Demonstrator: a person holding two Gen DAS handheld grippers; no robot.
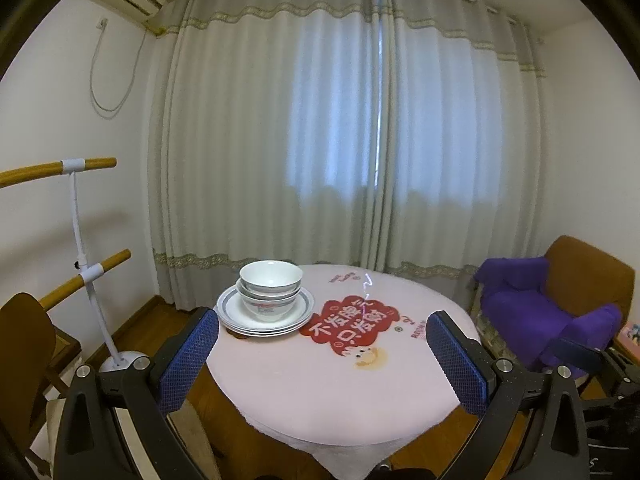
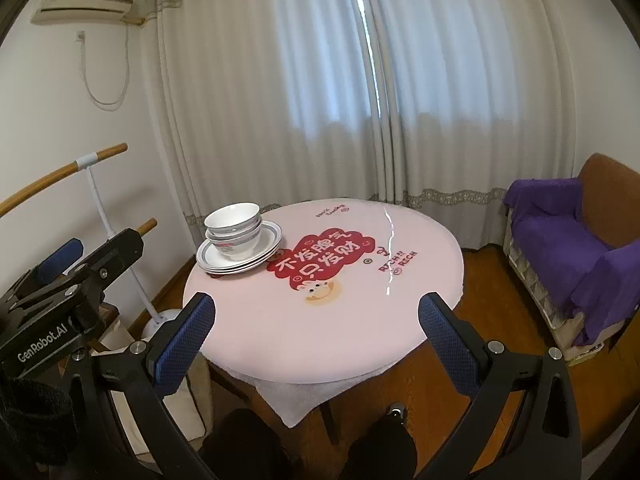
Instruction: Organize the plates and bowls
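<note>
Several white bowls (image 1: 270, 286) sit nested on a stack of white plates with blue rims (image 1: 304, 305) at the far left of a round table (image 1: 320, 392) with a pink cloth. The bowls (image 2: 235, 230) and plates (image 2: 272, 238) also show in the right wrist view. My left gripper (image 1: 323, 322) is open and empty, held above the table's near side, well short of the stack. My right gripper (image 2: 318, 305) is open and empty, further back over the table's near edge (image 2: 320, 360). The left gripper body (image 2: 72, 280) shows at the left of the right wrist view.
A brown armchair with a purple throw (image 2: 560, 248) stands right of the table. A white floor stand (image 1: 86, 264) with wooden poles stands at the left wall. Curtains (image 1: 340, 140) hang behind the table. A red print (image 2: 320, 260) marks the cloth's middle.
</note>
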